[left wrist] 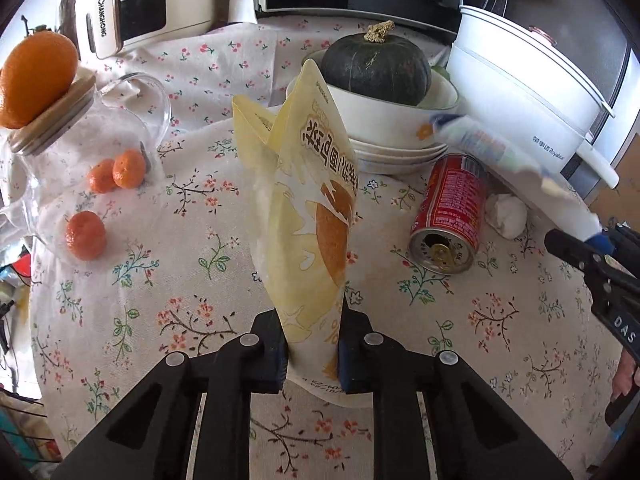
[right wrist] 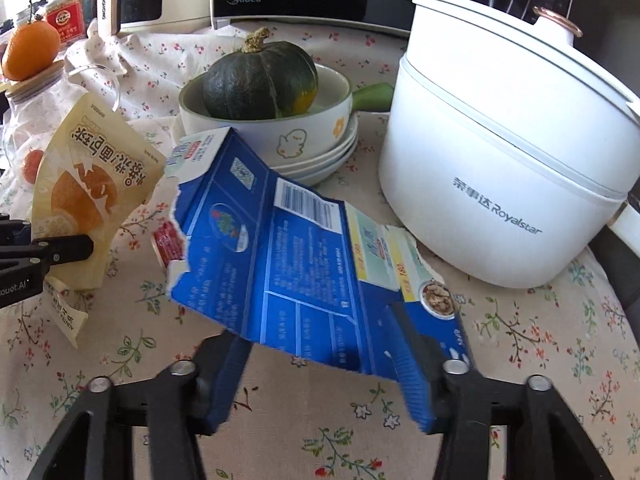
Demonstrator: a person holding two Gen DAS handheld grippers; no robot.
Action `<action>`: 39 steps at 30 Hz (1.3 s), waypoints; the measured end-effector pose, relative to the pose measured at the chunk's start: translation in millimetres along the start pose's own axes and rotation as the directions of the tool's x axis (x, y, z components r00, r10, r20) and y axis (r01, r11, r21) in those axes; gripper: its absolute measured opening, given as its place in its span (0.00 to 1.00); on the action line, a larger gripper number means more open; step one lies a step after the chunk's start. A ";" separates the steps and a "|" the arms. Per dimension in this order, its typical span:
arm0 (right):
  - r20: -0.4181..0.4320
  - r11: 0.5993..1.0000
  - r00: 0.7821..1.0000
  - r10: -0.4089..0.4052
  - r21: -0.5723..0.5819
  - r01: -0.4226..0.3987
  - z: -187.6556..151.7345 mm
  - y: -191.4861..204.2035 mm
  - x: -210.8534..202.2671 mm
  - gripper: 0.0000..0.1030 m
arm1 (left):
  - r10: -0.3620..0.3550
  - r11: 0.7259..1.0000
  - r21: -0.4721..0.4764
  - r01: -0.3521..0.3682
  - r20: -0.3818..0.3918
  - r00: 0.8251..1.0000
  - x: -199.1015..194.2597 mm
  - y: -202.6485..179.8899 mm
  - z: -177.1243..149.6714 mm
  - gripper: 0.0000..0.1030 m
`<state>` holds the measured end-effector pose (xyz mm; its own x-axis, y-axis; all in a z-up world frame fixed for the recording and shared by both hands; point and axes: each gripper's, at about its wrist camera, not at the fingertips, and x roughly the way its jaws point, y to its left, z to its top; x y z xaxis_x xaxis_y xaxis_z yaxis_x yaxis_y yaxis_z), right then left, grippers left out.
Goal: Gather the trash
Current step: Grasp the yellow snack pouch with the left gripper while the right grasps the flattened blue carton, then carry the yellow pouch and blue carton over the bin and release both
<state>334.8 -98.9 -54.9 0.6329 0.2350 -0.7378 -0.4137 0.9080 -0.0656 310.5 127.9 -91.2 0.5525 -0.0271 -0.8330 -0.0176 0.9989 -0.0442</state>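
Holding two pieces of trash at once, the person has both claws loaded above the flowered tablecloth [left wrist: 192, 280]. The left gripper [left wrist: 312, 354] pinches the bottom of a glossy yellow snack pouch [left wrist: 312, 200], which stands upright over the middle of the table. The right gripper [right wrist: 324, 364] clamps the lower edge of a flattened blue carton [right wrist: 288, 256], torn and ragged along one side, hanging tilted near the table's right edge beside the smooth white electric pot [right wrist: 500, 184].

The pouch is thin, slick film held only at its base, so it could fold over or slide out if swung quickly. The carton is stiff card, broad and lopsided; I judge it may twist in the narrow bite or clip the pot or the stacked bowls [right wrist: 320, 148].

A dented red can [left wrist: 452, 216] lies on its side and a crumpled white tissue [left wrist: 506, 216] sits by the pot, both uncollected.
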 end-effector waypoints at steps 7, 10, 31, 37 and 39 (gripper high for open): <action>0.034 0.997 0.999 0.024 0.069 -0.026 5.5 -8.1 -35.0 0.03 | -0.012 1.000 0.019 0.012 -0.002 1.000 -38.8 -10.9 -15.7 0.18; 0.054 0.994 0.998 0.044 0.094 -0.049 5.2 -13.4 -59.6 0.01 | -0.020 1.000 0.012 0.020 0.007 1.000 -56.9 -14.1 -17.6 0.18; 0.144 0.973 0.990 0.016 0.224 -0.048 -65.3 -32.4 -224.9 0.00 | -0.147 0.989 -0.001 0.147 0.032 0.989 -164.2 -83.6 -97.7 0.18; 0.153 0.951 0.988 0.002 0.304 -0.049 -104.3 -50.3 -250.0 0.00 | -0.178 0.983 0.050 0.176 0.040 0.983 -175.4 -115.1 -117.3 0.18; 0.147 0.944 0.989 -0.012 0.327 -0.037 -113.5 -57.8 -257.5 0.00 | -0.197 0.978 0.077 0.193 0.040 0.980 -177.0 -127.2 -120.6 0.18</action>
<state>121.5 -251.2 62.6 0.7270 0.2722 -0.6304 -0.2000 0.9622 0.1849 114.5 1.0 -4.6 0.5782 -0.2215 -0.7853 0.1540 0.9748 -0.1615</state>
